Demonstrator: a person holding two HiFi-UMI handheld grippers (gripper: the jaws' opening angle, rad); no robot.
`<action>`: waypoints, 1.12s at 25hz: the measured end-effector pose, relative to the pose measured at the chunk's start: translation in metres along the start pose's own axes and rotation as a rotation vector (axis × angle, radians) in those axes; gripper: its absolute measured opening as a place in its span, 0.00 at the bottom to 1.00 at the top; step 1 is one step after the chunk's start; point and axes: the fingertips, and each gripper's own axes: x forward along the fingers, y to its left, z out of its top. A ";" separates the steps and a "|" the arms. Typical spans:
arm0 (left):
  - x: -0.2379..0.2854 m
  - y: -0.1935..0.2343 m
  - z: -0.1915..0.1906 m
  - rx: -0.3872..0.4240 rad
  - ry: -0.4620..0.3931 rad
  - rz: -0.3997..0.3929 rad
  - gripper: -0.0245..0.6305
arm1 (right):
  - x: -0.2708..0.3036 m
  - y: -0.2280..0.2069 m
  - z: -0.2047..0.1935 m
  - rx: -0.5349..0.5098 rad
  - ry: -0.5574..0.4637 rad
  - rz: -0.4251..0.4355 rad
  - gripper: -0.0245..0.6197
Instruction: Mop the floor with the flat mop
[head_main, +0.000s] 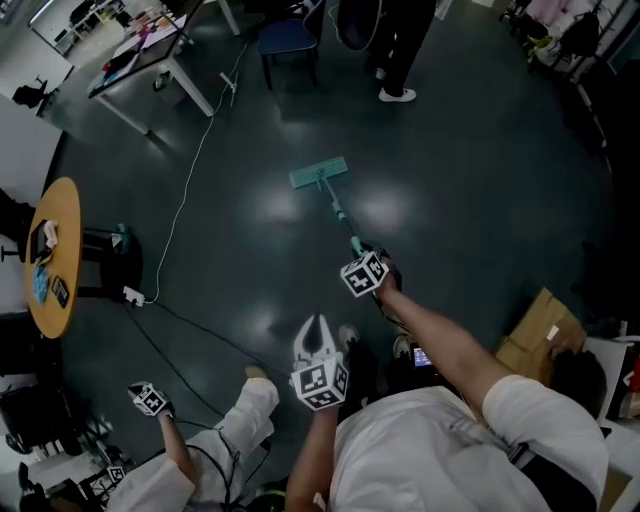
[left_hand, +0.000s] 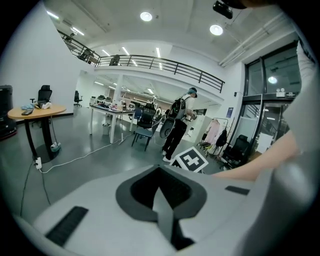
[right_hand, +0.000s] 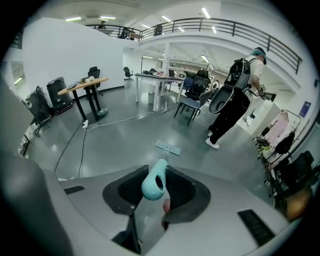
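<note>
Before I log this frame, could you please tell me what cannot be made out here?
Head view: flat mop head too small to show whether its pad is wet.
Right gripper view: mop pole mostly hidden behind its teal end, held in the tongs of the right gripper.
Head view: items on the round table too small to identify.
Head view: standing person cut off by the top edge.

One flat mop, one round table, one cardboard box.
</note>
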 end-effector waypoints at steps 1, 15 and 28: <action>-0.002 0.004 0.000 -0.004 0.000 0.004 0.04 | 0.002 -0.001 0.000 -0.010 0.001 -0.006 0.22; -0.044 -0.026 -0.037 -0.023 0.017 0.008 0.04 | -0.183 0.004 -0.118 -0.018 -0.005 0.109 0.21; -0.064 -0.057 -0.047 -0.018 -0.003 0.008 0.04 | -0.290 0.009 -0.183 0.012 0.003 0.170 0.21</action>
